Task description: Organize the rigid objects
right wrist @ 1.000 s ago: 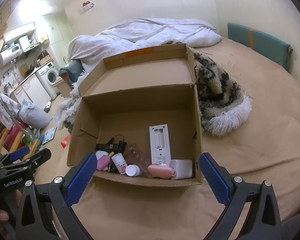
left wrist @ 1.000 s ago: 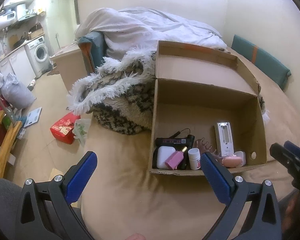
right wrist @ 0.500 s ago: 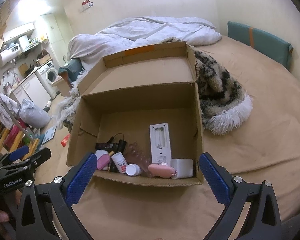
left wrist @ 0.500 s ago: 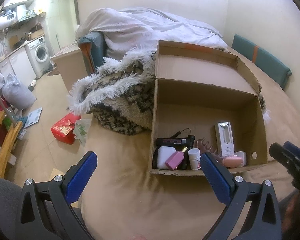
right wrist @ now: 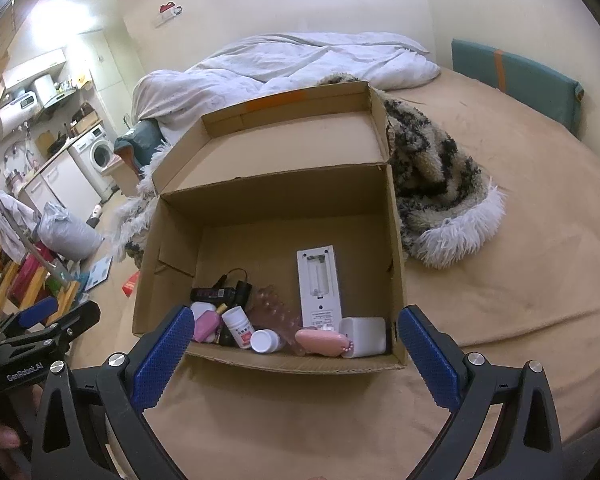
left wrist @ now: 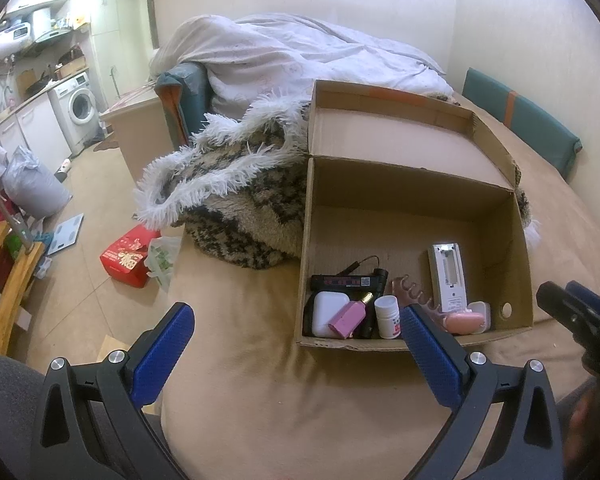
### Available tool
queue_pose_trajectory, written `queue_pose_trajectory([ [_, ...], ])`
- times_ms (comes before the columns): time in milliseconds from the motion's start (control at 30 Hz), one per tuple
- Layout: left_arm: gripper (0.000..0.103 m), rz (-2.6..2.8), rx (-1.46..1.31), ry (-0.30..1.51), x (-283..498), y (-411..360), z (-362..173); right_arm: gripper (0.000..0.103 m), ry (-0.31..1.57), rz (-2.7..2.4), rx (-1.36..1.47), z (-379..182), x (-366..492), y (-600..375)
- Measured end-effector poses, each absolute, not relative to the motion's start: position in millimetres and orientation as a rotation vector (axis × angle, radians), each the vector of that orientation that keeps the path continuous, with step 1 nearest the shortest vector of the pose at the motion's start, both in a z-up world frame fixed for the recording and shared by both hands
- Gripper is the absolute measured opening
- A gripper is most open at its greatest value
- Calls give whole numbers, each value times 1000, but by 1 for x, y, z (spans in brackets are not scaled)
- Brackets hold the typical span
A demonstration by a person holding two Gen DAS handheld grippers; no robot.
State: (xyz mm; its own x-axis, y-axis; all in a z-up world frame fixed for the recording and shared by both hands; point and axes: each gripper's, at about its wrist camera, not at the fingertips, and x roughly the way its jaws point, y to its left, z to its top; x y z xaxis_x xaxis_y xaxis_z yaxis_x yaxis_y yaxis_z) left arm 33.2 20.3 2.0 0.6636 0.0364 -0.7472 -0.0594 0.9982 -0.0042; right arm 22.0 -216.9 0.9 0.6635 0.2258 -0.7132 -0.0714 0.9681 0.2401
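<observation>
The small rigid things are lying bunched along the near wall of the open cardboard box (right wrist: 172, 240) on the bed: a white remote (right wrist: 319, 286), a pill bottle (right wrist: 239, 326), a pink case (right wrist: 323, 342). Nothing hard is showing loose on the sheet, so I am judging the gathering nearly done. My right gripper (right wrist: 292, 344) and left gripper (left wrist: 296, 336) are hovering spread wide, holding nothing. "GenRobot.AI" is reading on the left tool's body.

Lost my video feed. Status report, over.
Left tongs open, empty. Right tongs open, empty. Small items bunched at cardboard box near wall. Nothing in the way.
</observation>
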Motion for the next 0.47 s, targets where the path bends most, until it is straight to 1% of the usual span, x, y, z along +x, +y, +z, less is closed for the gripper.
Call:
queue_pose_trajectory([
  [467,103,42,-23,860,34,18,-1,103,839,176,197,-1,24,-217],
])
